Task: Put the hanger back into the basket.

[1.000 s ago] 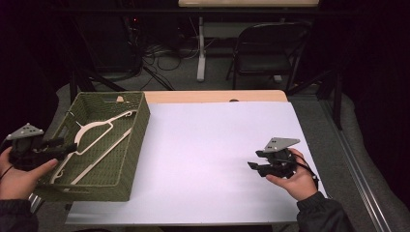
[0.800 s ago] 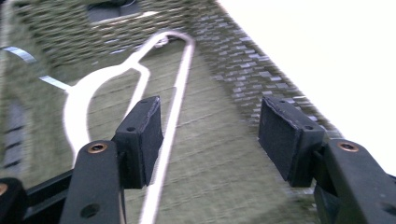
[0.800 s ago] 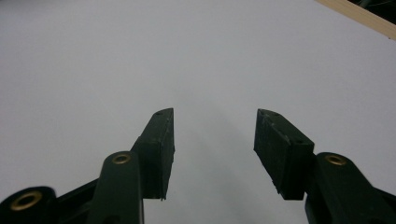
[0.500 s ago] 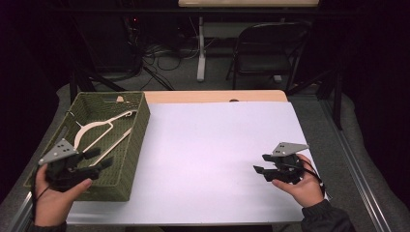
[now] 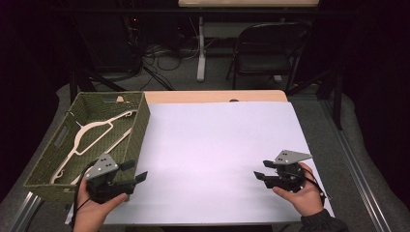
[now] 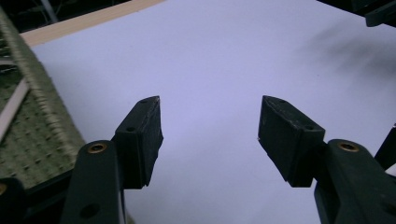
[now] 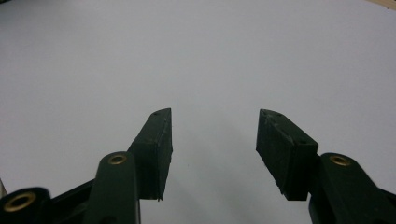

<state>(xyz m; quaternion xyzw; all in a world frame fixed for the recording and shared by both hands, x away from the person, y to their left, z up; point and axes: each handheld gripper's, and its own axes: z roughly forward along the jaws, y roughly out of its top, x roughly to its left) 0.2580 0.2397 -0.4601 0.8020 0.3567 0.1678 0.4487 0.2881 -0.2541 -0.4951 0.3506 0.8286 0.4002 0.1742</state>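
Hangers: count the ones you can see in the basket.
2: one hanger along the basket's middle, a second hanger partly beneath it towards the near wall; more may be hidden.

Overhead forward-down; tong cameras near sheet (image 5: pixel 217 154)

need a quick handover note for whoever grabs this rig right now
Left gripper: open, nothing between its jaws, at the near right corner of the green basket, pointing over the white sheet.
Right gripper: open, holding nothing, above the sheet's near right part.
Hangers: pale, lying inside the basket.
Done: nothing laid out on the sheet so far.
Left: probably take the hangers out of the basket.
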